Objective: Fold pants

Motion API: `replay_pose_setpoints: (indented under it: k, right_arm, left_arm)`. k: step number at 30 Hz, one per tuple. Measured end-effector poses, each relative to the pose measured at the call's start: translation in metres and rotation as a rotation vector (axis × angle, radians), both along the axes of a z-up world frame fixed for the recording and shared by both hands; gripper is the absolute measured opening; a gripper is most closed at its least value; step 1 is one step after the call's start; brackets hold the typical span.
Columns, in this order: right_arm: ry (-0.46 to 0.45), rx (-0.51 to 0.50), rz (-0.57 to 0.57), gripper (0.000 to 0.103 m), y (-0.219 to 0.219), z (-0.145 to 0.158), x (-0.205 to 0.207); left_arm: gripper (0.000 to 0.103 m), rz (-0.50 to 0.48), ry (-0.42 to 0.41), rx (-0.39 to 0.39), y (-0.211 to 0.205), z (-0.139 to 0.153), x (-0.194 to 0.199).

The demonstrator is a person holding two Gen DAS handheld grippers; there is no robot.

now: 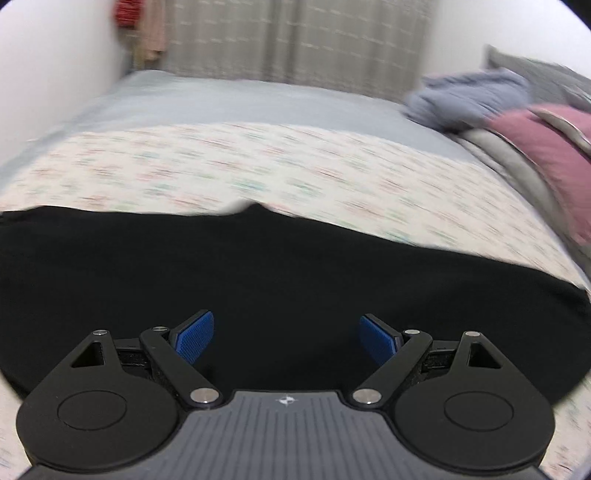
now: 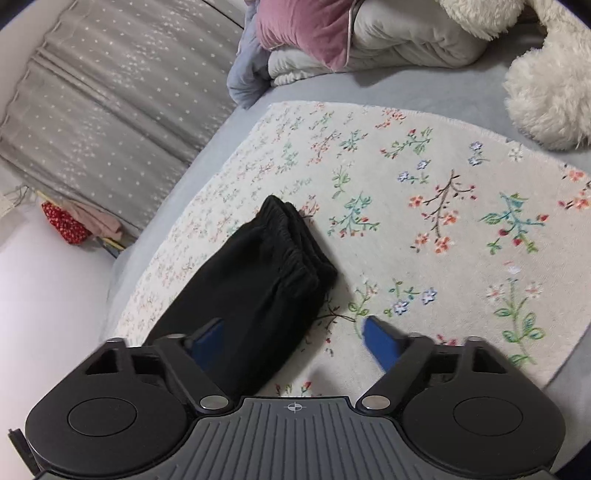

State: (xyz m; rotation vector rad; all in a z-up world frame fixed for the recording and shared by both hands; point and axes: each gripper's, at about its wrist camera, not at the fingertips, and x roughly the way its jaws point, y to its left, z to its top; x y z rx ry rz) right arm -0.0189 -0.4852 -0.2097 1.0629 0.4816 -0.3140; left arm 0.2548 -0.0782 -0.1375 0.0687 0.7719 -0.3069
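Lying on a cream floral-printed cloth (image 2: 424, 229) that covers a pale blue bed (image 2: 424, 92), the black fabric pants (image 2: 258, 280) are folded into a long narrow strip, with the gathered elastic waistband at the end that is farther from the right wrist camera. The strip runs along the side of the cloth that is nearer to the grey starred curtain (image 2: 110, 92).

The right gripper (image 2: 291, 336) hovers over the near part of the pants with its blue pads apart; the left pad (image 2: 208, 338) is above the black fabric and the other one is above the cloth, and nothing is pressed between them.

The left gripper (image 1: 286, 334) (its view is blurred) also stands wide apart over the black fabric and grips nothing.

Toward the head of the bed are a pink velvet pillow (image 2: 306, 29), a grey folded quilt (image 2: 399, 40) and a white fluffy plush toy (image 2: 546, 92).
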Motion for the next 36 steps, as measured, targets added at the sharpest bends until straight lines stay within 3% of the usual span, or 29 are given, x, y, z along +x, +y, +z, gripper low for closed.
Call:
replay_pose_setpoints:
  k: [1, 2, 3, 7, 10, 13, 25, 32, 36]
  right_arm:
    - [-0.024, 0.019, -0.006, 0.049, 0.001, -0.002, 0.001]
    - [-0.047, 0.053, -0.009, 0.036, 0.000, -0.004, 0.002]
    - [-0.055, 0.080, -0.010, 0.035, 0.001, -0.006, 0.004]
    - [-0.017, 0.069, -0.014, 0.035, 0.006, -0.010, 0.012]
    - [-0.022, 0.074, -0.016, 0.035, 0.006, -0.014, 0.015]
    - [-0.030, 0.083, -0.018, 0.034, 0.003, -0.019, 0.017]
    - [-0.079, 0.079, -0.069, 0.038, 0.003, -0.025, 0.032]
    - [-0.200, 0.182, -0.150, 0.052, 0.005, -0.032, 0.020]
    - [-0.223, 0.195, -0.172, 0.053, 0.007, -0.034, 0.017]
  left_arm:
    - [0.087, -0.031, 0.006, -0.001, -0.014, -0.004, -0.003]
    - [0.087, -0.059, 0.007, -0.003, -0.028, -0.007, -0.007]
    - [0.087, -0.082, 0.008, -0.001, -0.039, -0.011, -0.010]
    - [0.087, -0.144, 0.025, 0.013, -0.076, -0.029, -0.022]
    - [0.088, -0.150, 0.042, 0.070, -0.089, -0.054, -0.021]
    - [0.093, -0.181, -0.026, 0.089, -0.081, -0.064, -0.029]
    - [0.094, -0.185, -0.019, 0.075, -0.082, -0.066, -0.035]
    - [0.094, -0.193, -0.018, 0.069, -0.081, -0.065, -0.034]
    - [0.094, -0.193, -0.018, 0.069, -0.081, -0.065, -0.034]
